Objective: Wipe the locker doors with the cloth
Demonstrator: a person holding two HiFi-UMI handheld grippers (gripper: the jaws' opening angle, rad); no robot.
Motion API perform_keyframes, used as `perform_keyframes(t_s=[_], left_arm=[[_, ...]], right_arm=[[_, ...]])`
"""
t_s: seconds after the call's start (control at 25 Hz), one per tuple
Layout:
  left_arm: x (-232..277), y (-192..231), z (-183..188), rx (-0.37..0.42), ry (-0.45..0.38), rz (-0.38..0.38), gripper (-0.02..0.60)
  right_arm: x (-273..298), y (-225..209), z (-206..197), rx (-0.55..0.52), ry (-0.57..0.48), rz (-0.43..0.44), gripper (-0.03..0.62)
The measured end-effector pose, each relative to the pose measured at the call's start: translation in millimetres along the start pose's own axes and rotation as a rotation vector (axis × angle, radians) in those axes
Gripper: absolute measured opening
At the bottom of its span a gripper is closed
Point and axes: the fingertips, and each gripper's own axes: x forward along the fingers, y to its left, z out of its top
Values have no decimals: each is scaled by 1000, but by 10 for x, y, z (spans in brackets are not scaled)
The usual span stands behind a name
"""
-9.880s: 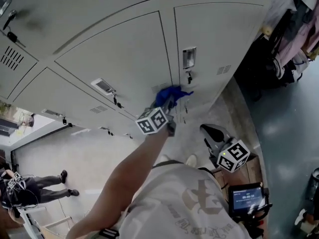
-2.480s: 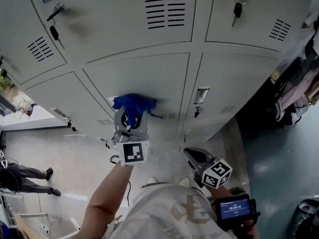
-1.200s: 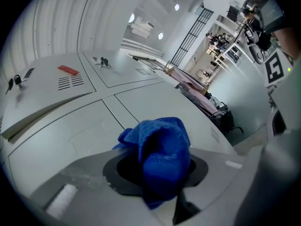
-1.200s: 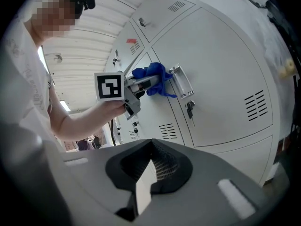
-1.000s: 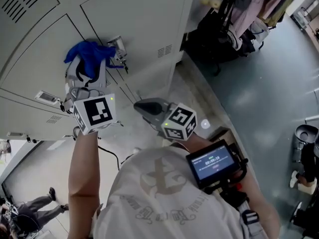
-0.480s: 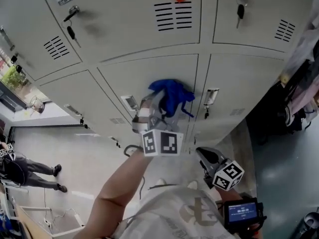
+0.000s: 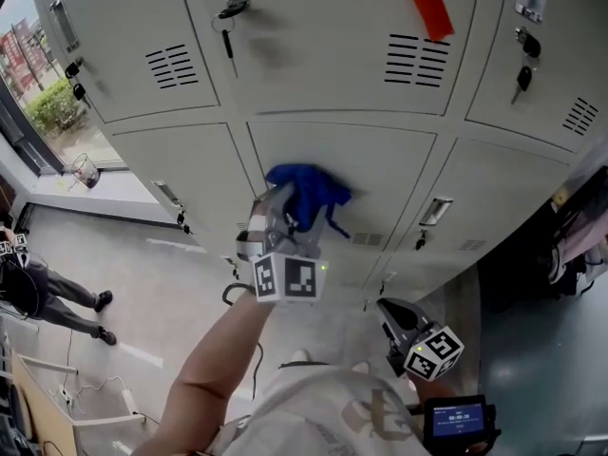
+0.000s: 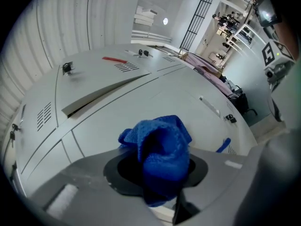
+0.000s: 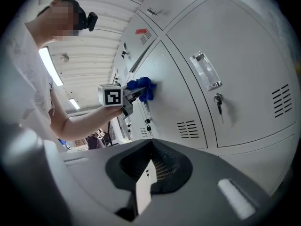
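Note:
A crumpled blue cloth is pressed against a pale grey locker door in the middle row, left of the door's centre. My left gripper is shut on the cloth, its marker cube toward me. In the left gripper view the cloth bulges out between the jaws of the left gripper and touches the door. My right gripper hangs low at my right side, shut and holding nothing. From the right gripper view, the cloth shows against the lockers beyond the right gripper.
Keys hang from several locks and a red strip is stuck on an upper door. A label holder and key are on the nearest door. A person stands on the floor far left. Clothing hangs right.
The left gripper has slid the cloth leftward along the door, away from the seam by the neighbouring locker. The head view has tilted up. The right gripper stays low.

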Motion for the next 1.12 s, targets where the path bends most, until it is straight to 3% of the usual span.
perform_keyframes(t_s=[0.36,0.64,0.88,1.12], left_arm=[[-216,459,-380,-78,26,89,144],[-326,709,-521,-181,22,166,146],[-307,848,-290,-56,-19,192,146],[-215,741,-56,3,-52,166,141]], right_arm=[[152,101,-15,-8,23,28,3],[221,144,-22,-14,31,34,3],[253,153,-37,-20,28,29,3],[258,142,-9,-21,12,24,3]])
